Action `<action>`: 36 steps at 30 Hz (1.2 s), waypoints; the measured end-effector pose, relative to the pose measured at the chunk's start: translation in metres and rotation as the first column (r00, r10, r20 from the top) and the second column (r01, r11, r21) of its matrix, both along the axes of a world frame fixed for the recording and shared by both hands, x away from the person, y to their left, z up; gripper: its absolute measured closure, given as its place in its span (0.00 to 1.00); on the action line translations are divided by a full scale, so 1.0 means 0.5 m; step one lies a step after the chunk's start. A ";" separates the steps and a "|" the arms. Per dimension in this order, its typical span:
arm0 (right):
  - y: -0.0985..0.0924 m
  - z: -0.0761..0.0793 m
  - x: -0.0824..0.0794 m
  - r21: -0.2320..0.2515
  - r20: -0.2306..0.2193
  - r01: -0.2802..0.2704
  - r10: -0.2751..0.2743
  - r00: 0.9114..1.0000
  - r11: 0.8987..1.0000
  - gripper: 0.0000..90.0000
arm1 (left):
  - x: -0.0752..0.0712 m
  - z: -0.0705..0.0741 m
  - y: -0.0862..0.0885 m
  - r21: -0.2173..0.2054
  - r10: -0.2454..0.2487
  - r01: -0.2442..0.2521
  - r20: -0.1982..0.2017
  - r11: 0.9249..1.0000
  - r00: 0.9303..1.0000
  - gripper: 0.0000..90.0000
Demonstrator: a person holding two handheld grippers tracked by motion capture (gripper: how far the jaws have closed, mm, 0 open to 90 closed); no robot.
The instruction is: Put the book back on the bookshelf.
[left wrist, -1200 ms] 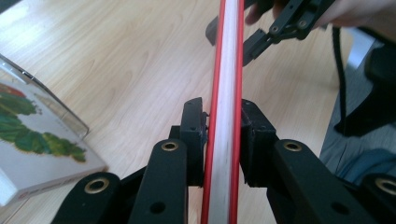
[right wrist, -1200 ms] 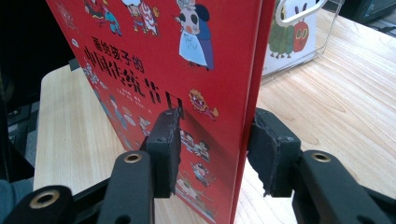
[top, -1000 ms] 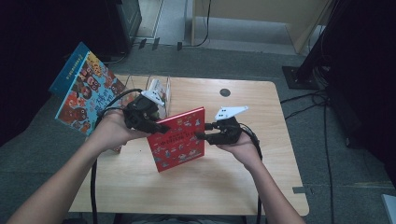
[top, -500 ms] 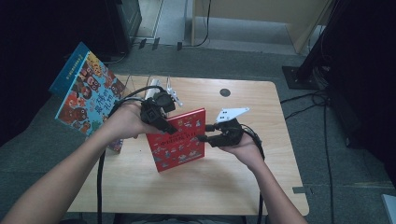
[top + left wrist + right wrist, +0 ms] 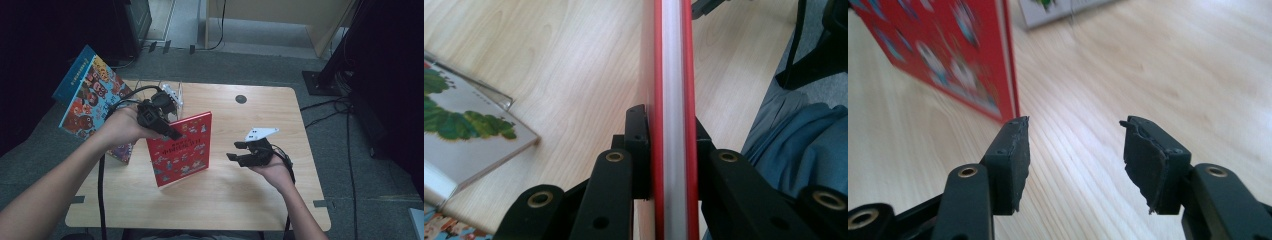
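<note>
A: Where's the red book [image 5: 182, 149]?

B: Centre of the high view, standing upright on the wooden surface [image 5: 280, 200], cover facing the camera, leaning a little. Bottom edge looks to be on the wood.

A: Left tongs [image 5: 172, 132]?

B: Clamped on it at its upper left edge. In the left gripper view the pads sit flush on both red covers, white page block [image 5: 672, 100] running straight up between them. They have just been closing further, book between them.

A: Right tongs [image 5: 234, 151]?

B: Apart, nothing between the pads. Centre right of the high view, just beside the book's right edge, not touching. They have just been opening. The right gripper view shows a wide gap over bare wood, with the book's lower corner [image 5: 1005, 112] right behind the left pad; contact there I cannot tell.

A: Anything else on the surface?

B: A clear book stand [image 5: 172, 95] behind the left hand [image 5: 125, 125], upper left of centre. A big illustrated book with a blue spine [image 5: 87, 97] leans at the far left edge. The left gripper view also has a caterpillar picture book [image 5: 464, 130] lying flat at left.
</note>
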State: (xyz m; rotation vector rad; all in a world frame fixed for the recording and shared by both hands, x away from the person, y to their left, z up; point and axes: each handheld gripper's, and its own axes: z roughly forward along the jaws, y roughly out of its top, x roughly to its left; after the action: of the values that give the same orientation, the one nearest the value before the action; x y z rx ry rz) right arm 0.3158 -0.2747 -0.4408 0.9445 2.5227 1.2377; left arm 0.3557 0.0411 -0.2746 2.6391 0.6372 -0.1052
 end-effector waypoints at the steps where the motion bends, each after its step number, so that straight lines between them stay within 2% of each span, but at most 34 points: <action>1: -0.003 -0.008 0.000 -0.008 -0.003 0.006 -0.006 1.000 1.000 0.49 | 0.000 0.004 0.007 -0.010 0.011 -0.011 0.000 1.000 1.000 0.89; 4: -0.009 -0.032 -0.002 -0.037 -0.028 0.026 -0.027 0.999 0.999 0.49 | 0.001 0.014 0.030 -0.030 0.052 -0.052 0.001 0.998 0.999 0.89; 8: -0.014 -0.063 0.000 -0.056 -0.038 0.051 -0.054 0.998 0.997 0.48 | 0.000 0.021 0.063 -0.048 0.104 -0.104 -0.001 0.993 0.995 0.89; 12: -0.011 -0.089 0.004 -0.089 -0.026 0.092 -0.095 0.995 0.992 0.45 | -0.005 0.021 0.094 -0.040 0.146 -0.146 0.001 0.988 0.989 0.89; 15: -0.009 -0.106 0.008 -0.083 -0.046 0.106 -0.110 0.993 0.991 0.46 | -0.007 0.016 0.120 -0.041 0.183 -0.183 -0.012 0.982 0.983 0.89; 18: -0.003 -0.120 0.014 -0.080 -0.060 0.114 -0.119 0.991 0.990 0.46 | -0.011 0.009 0.146 -0.048 0.224 -0.225 -0.030 0.973 0.974 0.89; 21: 0.006 -0.126 0.021 -0.091 -0.041 0.109 -0.113 0.993 0.990 0.46 | -0.017 0.006 0.171 -0.057 0.256 -0.259 -0.044 0.964 0.966 0.89; 22: 0.008 -0.126 0.023 -0.095 -0.035 0.110 -0.114 0.993 0.989 0.46 | -0.019 0.006 0.181 -0.071 0.275 -0.278 -0.051 0.958 0.960 0.89; 26: 0.014 -0.132 0.032 -0.099 -0.036 0.116 -0.120 0.992 0.988 0.47 | -0.025 0.005 0.210 -0.084 0.302 -0.306 -0.055 0.948 0.952 0.89; 28: 0.017 -0.136 0.035 -0.113 -0.052 0.105 -0.112 0.992 0.988 0.47 | -0.026 0.005 0.223 -0.087 0.316 -0.320 -0.059 0.943 0.947 0.89; 30: 0.018 -0.139 0.034 -0.117 -0.046 0.100 -0.106 0.993 0.988 0.48 | -0.025 0.005 0.237 -0.094 0.336 -0.341 -0.064 0.935 0.940 0.89; 32: 0.020 -0.140 0.034 -0.131 -0.034 0.095 -0.100 0.994 0.987 0.48 | -0.022 0.004 0.252 -0.107 0.361 -0.367 -0.070 0.924 0.930 0.89; 34: 0.022 -0.142 0.032 -0.140 -0.011 0.090 -0.093 0.996 0.986 0.47 | -0.019 0.005 0.265 -0.115 0.387 -0.393 -0.073 0.912 0.919 0.89; 36: 0.024 -0.147 0.029 -0.137 0.015 0.091 -0.090 0.996 0.986 0.44 | -0.016 0.005 0.277 -0.120 0.404 -0.410 -0.074 0.904 0.912 0.89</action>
State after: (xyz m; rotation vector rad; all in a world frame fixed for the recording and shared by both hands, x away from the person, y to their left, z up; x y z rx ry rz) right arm 0.3302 -0.2627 -0.5141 1.0061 2.4913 1.0257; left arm 0.3479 0.1796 -0.2722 2.3257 1.1422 -0.0832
